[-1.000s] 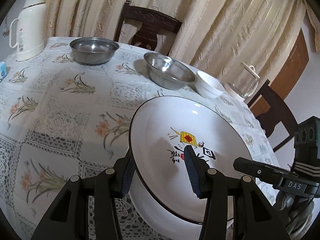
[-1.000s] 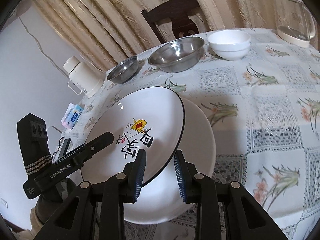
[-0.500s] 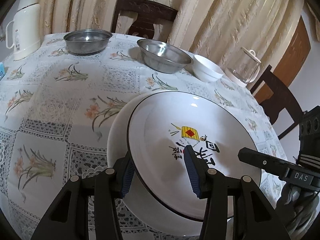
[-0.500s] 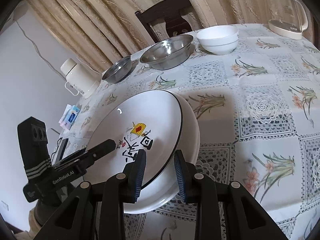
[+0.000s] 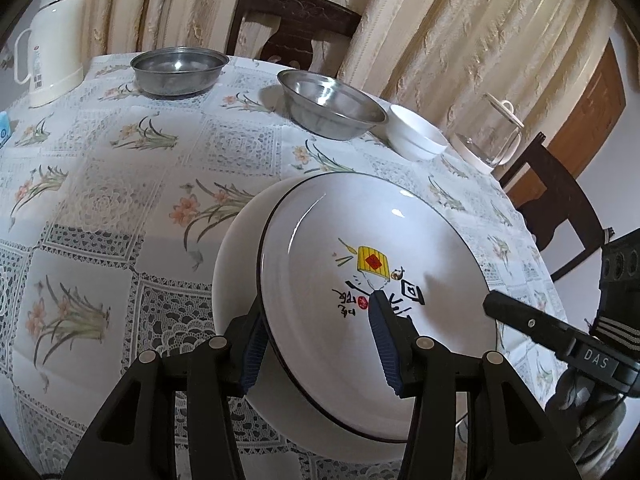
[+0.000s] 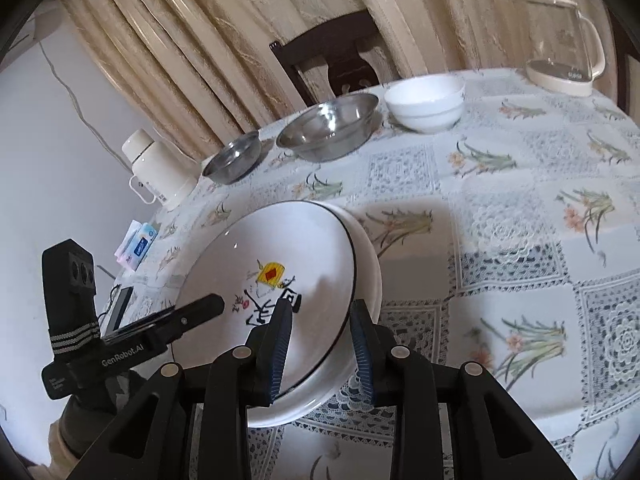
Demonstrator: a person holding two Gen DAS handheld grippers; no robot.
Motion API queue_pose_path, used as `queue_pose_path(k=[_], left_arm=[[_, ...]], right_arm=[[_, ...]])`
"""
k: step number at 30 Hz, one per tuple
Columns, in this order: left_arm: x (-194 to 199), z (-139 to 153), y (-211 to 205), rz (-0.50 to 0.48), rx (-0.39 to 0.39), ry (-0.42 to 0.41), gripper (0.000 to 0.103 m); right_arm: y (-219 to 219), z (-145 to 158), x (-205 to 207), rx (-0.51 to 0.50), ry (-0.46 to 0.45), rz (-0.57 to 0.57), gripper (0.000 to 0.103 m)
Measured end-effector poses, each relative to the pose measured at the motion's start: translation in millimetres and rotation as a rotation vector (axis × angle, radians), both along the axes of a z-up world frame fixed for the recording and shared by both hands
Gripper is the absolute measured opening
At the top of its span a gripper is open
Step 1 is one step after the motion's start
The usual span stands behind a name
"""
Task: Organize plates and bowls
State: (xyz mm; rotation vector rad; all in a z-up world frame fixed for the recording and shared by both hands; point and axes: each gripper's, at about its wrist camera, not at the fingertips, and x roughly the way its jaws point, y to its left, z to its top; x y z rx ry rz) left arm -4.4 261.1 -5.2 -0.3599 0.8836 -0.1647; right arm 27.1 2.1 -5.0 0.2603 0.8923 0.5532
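Observation:
A white plate with a black rim and a yellow-and-red drawing (image 5: 360,232) (image 6: 280,248) is held from both sides, tilted slightly. It sits just over a plain white plate (image 5: 236,256) (image 6: 370,264) that lies on the tablecloth. My left gripper (image 5: 316,340) is shut on the near rim, one finger under it and one on top. My right gripper (image 6: 320,344) is shut on the opposite rim in the same way. Two steel bowls (image 5: 178,70) (image 5: 332,106) and a small white bowl (image 5: 416,136) (image 6: 424,100) stand at the far side.
A cream thermos (image 5: 52,44) stands far left and a glass kettle (image 5: 492,140) (image 6: 560,52) far right. Dark wooden chairs (image 5: 296,28) (image 5: 560,216) stand around the round table. A blue packet (image 6: 138,244) lies near the table edge.
Both grippers have moved together with the drawn plate, bringing it lower over the plain white plate. The plain plate now shows as a crescent beside it.

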Motion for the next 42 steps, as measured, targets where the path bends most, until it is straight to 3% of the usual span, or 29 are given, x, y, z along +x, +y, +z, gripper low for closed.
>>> queue_pose_path(k=[12, 42], left_arm=[[-11.5, 18.0, 5.6, 0.04, 0.067, -0.081, 0.057], [-14.7, 14.4, 11.8, 0.065, 0.089, -0.087, 0.057]], right_arm=[[9.6, 0.9, -2.1, 0.015, -0.017, 0.021, 0.033], [10.9, -1.3, -3.8, 0.032, -0.014, -0.03, 0.033]])
